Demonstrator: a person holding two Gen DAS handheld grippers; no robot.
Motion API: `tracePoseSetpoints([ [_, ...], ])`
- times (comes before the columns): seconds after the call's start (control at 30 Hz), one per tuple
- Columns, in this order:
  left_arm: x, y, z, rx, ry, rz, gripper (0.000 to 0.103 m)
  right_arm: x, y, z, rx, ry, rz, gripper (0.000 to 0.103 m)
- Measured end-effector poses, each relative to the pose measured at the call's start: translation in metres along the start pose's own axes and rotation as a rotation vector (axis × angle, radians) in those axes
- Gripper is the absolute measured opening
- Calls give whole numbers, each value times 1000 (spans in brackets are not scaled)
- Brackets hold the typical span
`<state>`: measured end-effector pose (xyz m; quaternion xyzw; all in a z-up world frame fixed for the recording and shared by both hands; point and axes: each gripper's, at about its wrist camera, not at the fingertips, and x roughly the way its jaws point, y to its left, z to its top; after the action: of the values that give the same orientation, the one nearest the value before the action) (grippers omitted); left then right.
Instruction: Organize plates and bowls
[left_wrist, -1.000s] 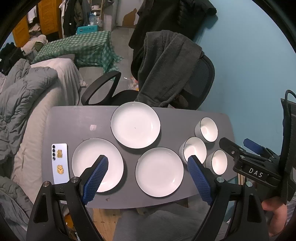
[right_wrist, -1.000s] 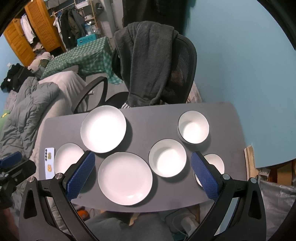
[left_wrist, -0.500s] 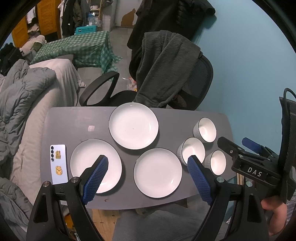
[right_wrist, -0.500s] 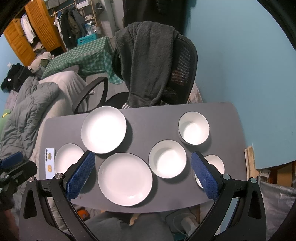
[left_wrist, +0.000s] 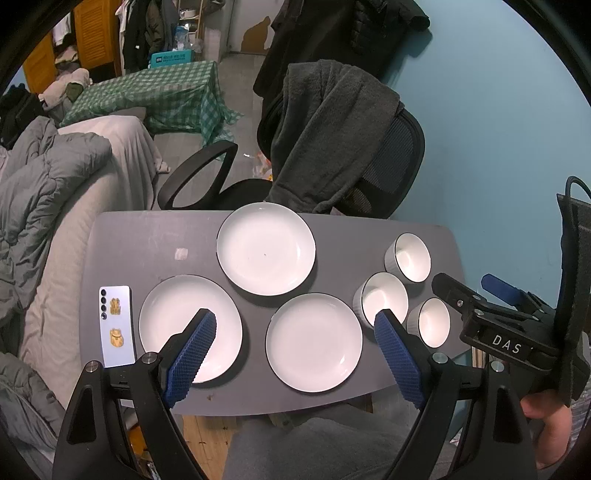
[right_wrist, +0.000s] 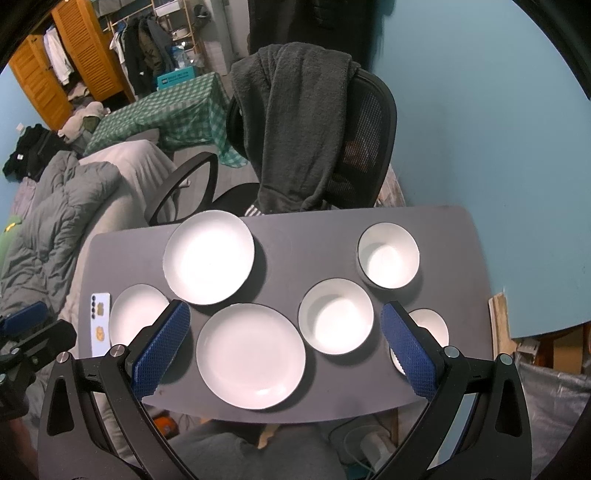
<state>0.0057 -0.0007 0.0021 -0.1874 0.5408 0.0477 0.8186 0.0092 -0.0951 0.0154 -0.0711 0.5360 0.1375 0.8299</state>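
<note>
Three white plates lie on the grey table (left_wrist: 147, 236): a far plate (left_wrist: 266, 248), a left plate (left_wrist: 177, 314) and a near middle plate (left_wrist: 314, 341). Three white bowls stand at the right: a far bowl (right_wrist: 388, 255), a middle bowl (right_wrist: 335, 315) and a near bowl (right_wrist: 430, 325). My left gripper (left_wrist: 295, 354) hovers open above the near table edge, nothing between its blue pads. My right gripper (right_wrist: 286, 349) is also open and empty, high over the middle plate (right_wrist: 251, 354) and middle bowl. The right gripper's body (left_wrist: 509, 332) shows in the left wrist view.
A white phone (left_wrist: 116, 325) lies at the table's left edge. A black office chair draped with a dark grey garment (left_wrist: 332, 136) stands behind the table. A bed with grey bedding (left_wrist: 48, 192) runs along the left. The blue wall (right_wrist: 498, 147) is close on the right.
Both views have shifted only slightly; the table sits a touch lower and left in the left wrist view. Plates and bowls have not moved, and both grippers stay open.
</note>
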Motion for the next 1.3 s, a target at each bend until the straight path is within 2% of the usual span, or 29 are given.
tracePoseSetpoints([
  [0.93, -4, 11, -4, 17, -9, -11, 89, -1, 10, 2, -7, 7, -4, 101],
  [1.13, 5, 22, 1, 64, -9, -10, 89, 7, 6, 1, 8, 17, -22, 101],
  [1.3, 23, 29, 8, 127, 8, -43, 89, 21, -1, -6, 33, 34, -46, 101],
])
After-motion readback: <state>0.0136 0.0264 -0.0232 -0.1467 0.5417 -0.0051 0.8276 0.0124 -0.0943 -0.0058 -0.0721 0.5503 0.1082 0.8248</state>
